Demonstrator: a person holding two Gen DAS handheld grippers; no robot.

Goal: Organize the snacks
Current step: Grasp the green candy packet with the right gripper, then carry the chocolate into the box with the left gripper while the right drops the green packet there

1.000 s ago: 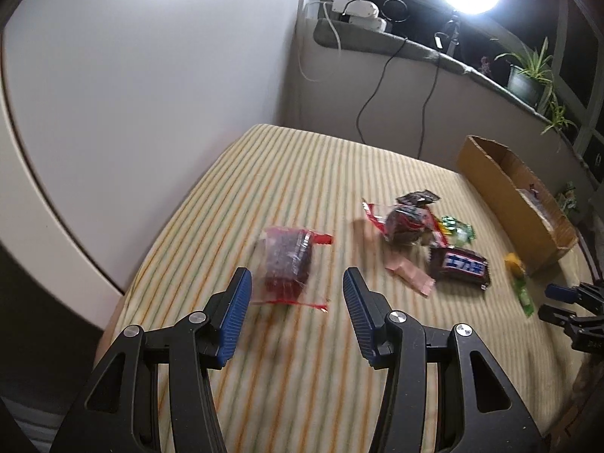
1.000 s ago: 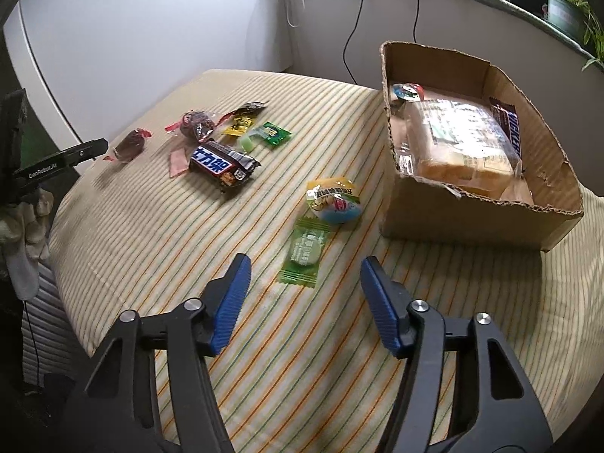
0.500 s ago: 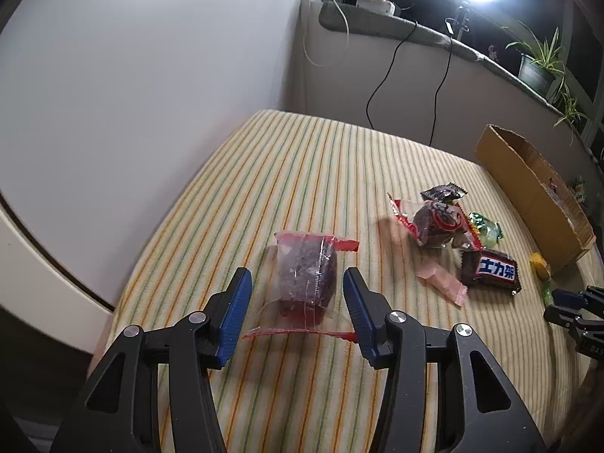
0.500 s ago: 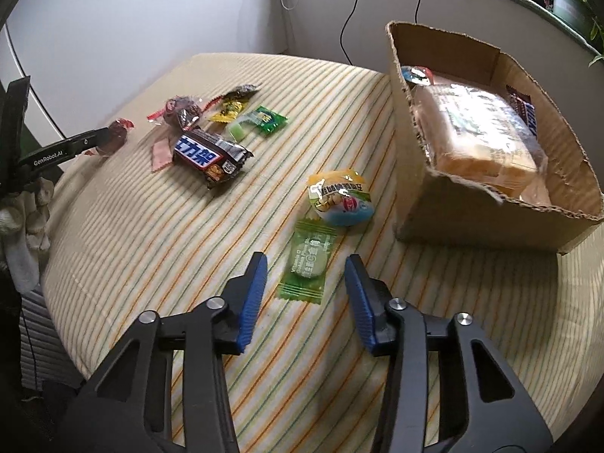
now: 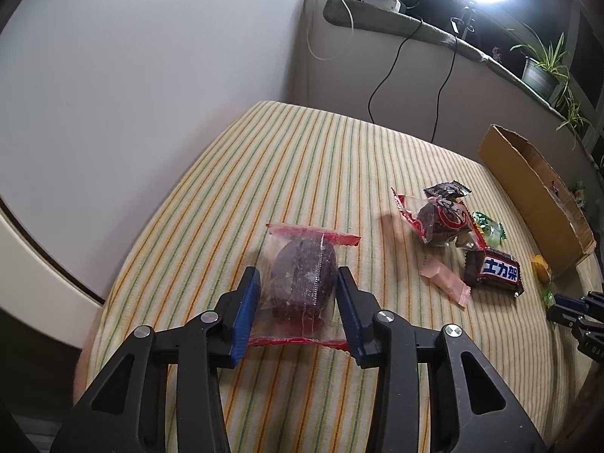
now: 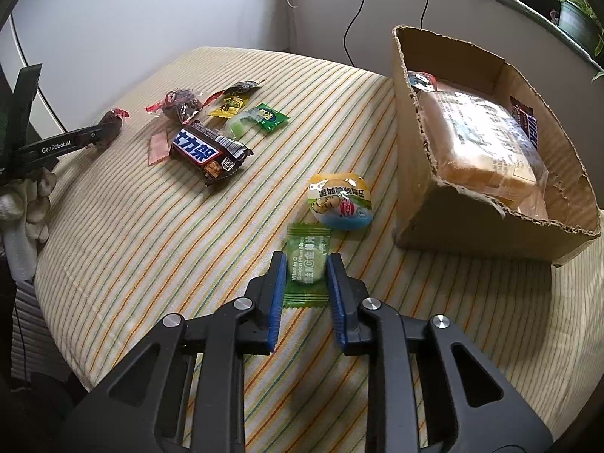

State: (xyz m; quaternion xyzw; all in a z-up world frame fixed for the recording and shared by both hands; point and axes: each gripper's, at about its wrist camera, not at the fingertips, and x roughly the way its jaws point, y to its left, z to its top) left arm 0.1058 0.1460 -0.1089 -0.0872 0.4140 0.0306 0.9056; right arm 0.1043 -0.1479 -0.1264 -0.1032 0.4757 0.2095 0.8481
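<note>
Reaching low over the striped cloth (image 5: 302,158), the left gripper (image 5: 298,302) points forward along the table with its blue pads on either side of a clear, red-edged packet holding a dark snack (image 5: 302,275). The pads touch the wrapper's sides, so the jaws look closed on it, and the packet's bottom edge lies at cloth level.

The right gripper (image 6: 304,287) is angled down toward the table near the front edge, jaws narrowed around a green vitamin C candy (image 6: 306,264). Its pads meet the wrapper's edges, and the candy lies flat on the cloth. Just beyond it sits a round yellow-and-blue packet (image 6: 341,204), close to the front wall of the cardboard box (image 6: 472,226), which holds a wrapped loaf of bread (image 6: 487,139).

Farther left lies a loose cluster: a brown chocolate bar (image 6: 207,151), a pink wrapper (image 6: 158,147), a green sachet (image 6: 270,117) and a dark red-edged sweet (image 6: 181,104). From the right wrist view, the left gripper shows at the far left edge with the dark snack at its tip.
</note>
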